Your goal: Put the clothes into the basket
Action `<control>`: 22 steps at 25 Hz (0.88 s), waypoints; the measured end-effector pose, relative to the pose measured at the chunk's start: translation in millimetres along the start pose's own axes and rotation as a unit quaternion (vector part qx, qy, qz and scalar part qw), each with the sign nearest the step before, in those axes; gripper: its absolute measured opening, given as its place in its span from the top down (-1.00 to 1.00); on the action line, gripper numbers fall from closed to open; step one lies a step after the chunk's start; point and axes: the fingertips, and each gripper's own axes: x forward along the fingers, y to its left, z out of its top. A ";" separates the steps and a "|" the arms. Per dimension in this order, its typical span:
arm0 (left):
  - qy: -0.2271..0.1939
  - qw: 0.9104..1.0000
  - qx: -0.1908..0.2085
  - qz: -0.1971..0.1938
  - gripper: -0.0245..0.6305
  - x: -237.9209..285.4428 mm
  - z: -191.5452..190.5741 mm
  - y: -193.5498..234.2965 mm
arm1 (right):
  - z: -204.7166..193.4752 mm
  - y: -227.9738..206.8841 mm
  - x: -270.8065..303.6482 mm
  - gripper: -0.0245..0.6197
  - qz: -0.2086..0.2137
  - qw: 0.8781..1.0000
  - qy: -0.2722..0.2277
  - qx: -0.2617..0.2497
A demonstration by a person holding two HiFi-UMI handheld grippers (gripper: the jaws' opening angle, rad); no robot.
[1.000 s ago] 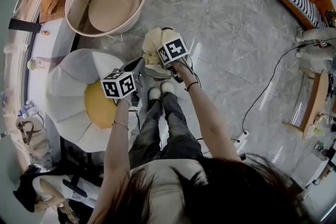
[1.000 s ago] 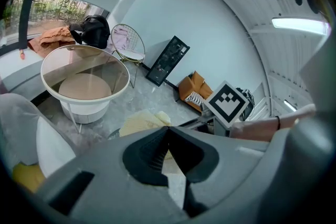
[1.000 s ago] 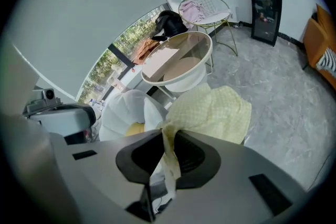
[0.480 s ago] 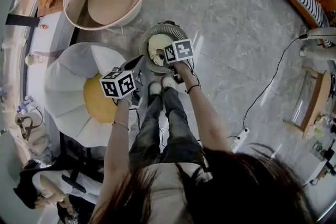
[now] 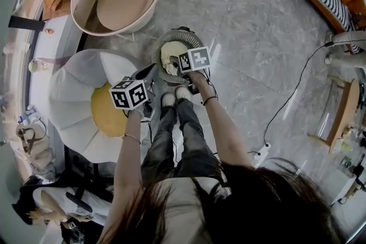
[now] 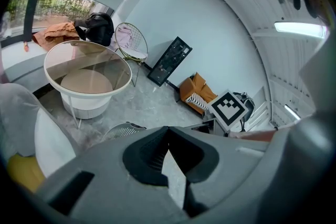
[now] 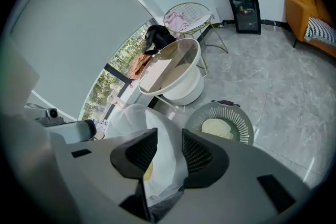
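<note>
Cream garment (image 7: 218,128) lies in the slatted basket (image 7: 244,123), right gripper (image 7: 169,139) jaws just opened and empty, left gripper (image 6: 168,131) closed on nothing; next, probably fetch another garment.

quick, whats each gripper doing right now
Left gripper: closed, empty.
Right gripper: open, jaws have just been opening, nothing between them; the cream garment lies in the basket.
</note>
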 end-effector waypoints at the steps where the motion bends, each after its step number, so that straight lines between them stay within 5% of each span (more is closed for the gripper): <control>1: -0.001 1.000 0.000 0.000 0.89 -1.0 0.7 -0.4 | 0.7 1.8 -1.5 0.48 0.001 1.000 -0.003 0.001; 14: -0.019 1.000 0.001 -0.008 0.89 -13.2 4.9 -20.0 | 0.7 27.8 -31.9 0.76 0.021 0.999 -0.035 -0.009; 22: -0.046 0.999 0.008 -0.014 0.89 -29.1 14.5 -41.5 | 17.1 57.9 -67.2 0.83 0.058 0.994 -0.097 -0.001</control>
